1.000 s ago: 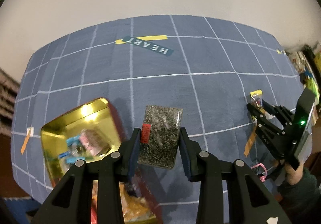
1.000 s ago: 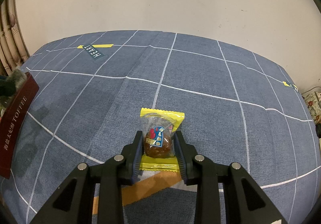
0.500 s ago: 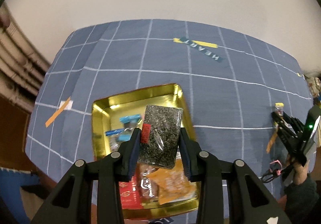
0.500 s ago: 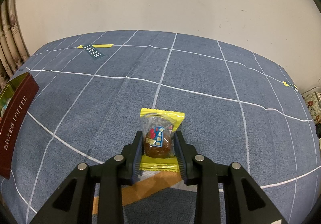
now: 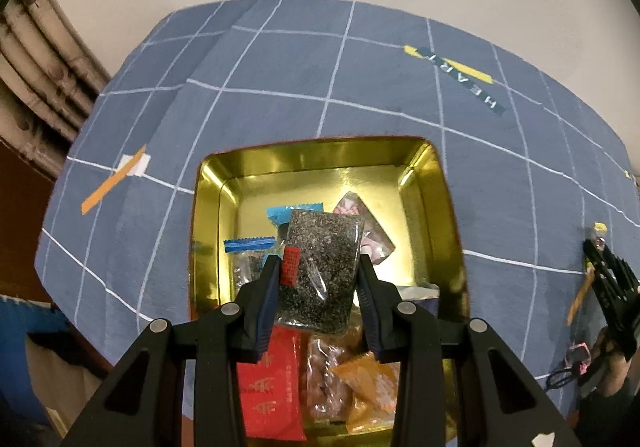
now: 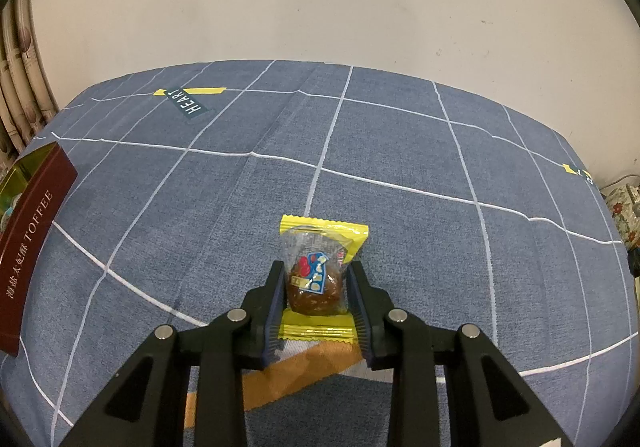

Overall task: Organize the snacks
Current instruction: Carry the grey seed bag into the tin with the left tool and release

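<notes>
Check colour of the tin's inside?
Shiny gold inside the tin, with a dark red outer wall; the left wrist view shows it best.

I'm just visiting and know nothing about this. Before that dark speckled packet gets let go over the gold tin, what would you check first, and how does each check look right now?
1. Left tool grips the dark speckled packet on both sides: ok.
2. Packet is above the gold tin, not the blue cloth: ok.
3. Bare tin floor left for it: ok, at the far end; the near end holds a red packet and orange snacks.
4. How high the packet hangs above the tin: cannot tell.
5. Right tool clamps the yellow-wrapped snack: ok.
6. Right tool clear of the tin: ok, it sits well off to the side.
</notes>
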